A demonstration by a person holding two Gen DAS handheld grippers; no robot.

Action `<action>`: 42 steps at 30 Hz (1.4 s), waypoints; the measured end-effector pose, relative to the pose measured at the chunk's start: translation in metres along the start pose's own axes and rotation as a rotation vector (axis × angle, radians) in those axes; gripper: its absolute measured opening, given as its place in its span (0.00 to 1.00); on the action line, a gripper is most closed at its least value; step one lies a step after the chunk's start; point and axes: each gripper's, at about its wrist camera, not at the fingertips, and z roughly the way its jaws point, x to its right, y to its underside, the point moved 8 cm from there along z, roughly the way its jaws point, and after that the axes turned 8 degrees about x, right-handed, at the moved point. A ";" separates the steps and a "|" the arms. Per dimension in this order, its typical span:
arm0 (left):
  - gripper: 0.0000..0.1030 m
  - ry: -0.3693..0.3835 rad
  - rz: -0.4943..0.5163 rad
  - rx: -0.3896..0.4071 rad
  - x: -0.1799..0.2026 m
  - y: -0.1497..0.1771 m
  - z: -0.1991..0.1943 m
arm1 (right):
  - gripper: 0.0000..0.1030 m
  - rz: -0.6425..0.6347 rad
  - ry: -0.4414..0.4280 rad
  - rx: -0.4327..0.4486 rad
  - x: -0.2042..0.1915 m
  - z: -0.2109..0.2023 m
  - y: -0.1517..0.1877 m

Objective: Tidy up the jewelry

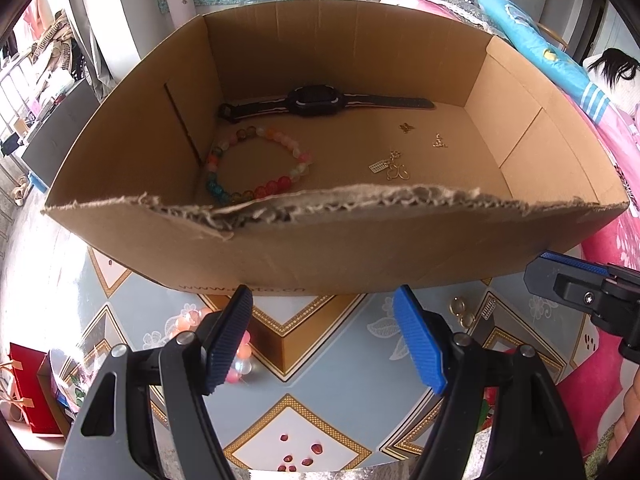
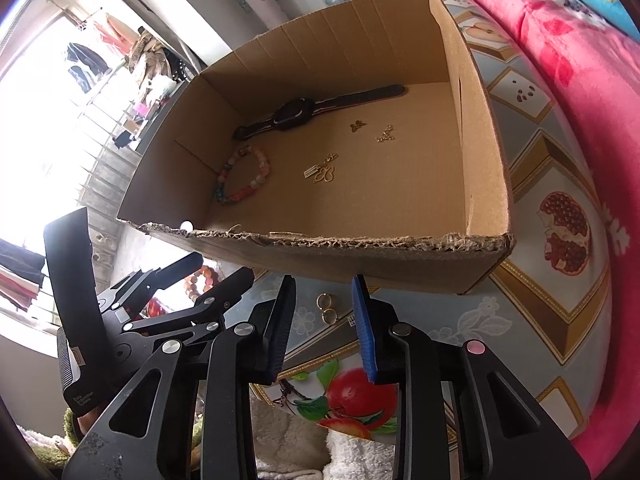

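- Your left gripper (image 1: 324,340) hangs just short of the box with its jaws spread and nothing between them; a pink bead bracelet (image 1: 240,360) lies on the tablecloth beside its left finger.
- Your right gripper (image 2: 324,328) is also spread wide and holds nothing; just ahead of it on the cloth lie gold earrings (image 2: 329,309).
- The patterned tablecloth (image 1: 304,420) carries the cardboard box (image 1: 320,248), whose near rim is torn and ragged.
- Inside, near the left wall, a multicolored bead bracelet (image 1: 256,164) lies flat.
- Right of it sits a cluster of small gold charms (image 1: 390,166), with two more gold pieces (image 1: 406,127) farther in.
- Along the back wall a black watch (image 1: 316,101) lies stretched out.
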 end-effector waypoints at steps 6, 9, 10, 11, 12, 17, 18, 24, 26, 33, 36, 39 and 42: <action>0.70 0.007 0.001 0.004 0.003 -0.001 0.001 | 0.25 -0.040 0.073 0.011 -0.003 0.000 0.000; 0.70 0.012 0.013 0.007 0.004 0.000 0.002 | 0.25 -0.058 0.118 0.030 -0.003 -0.002 -0.002; 0.70 0.012 0.015 0.005 0.005 0.001 0.003 | 0.25 -0.057 0.123 0.033 -0.002 -0.002 -0.002; 0.70 0.013 0.018 0.003 0.005 0.000 0.004 | 0.25 -0.066 0.138 0.039 -0.002 -0.002 -0.003; 0.70 0.012 0.019 0.002 0.006 0.001 0.004 | 0.25 -0.074 0.149 0.043 -0.002 -0.003 -0.002; 0.70 0.007 0.022 -0.001 0.006 0.002 0.005 | 0.25 -0.110 0.197 0.061 -0.001 -0.005 -0.003; 0.70 0.005 0.024 -0.002 0.006 0.001 0.005 | 0.25 -0.114 0.203 0.064 -0.001 -0.005 -0.003; 0.70 -0.006 0.034 -0.005 0.006 0.003 0.006 | 0.26 -0.129 0.234 0.081 0.002 -0.007 -0.004; 0.70 -0.011 0.038 -0.006 0.006 0.004 0.007 | 0.26 -0.132 0.242 0.086 0.003 -0.008 -0.004; 0.70 -0.020 0.041 -0.011 0.007 0.004 0.007 | 0.52 -0.137 0.260 0.095 0.006 -0.014 -0.004; 0.70 -0.019 0.040 -0.014 0.007 0.004 0.008 | 0.53 -0.130 0.233 0.076 0.003 -0.016 0.001; 0.70 -0.017 0.041 -0.017 0.007 0.005 0.008 | 0.55 -0.146 0.244 0.051 0.001 -0.015 0.011; 0.70 -0.014 0.048 -0.019 0.006 0.006 0.009 | 0.57 -0.140 0.237 0.025 0.000 -0.014 0.020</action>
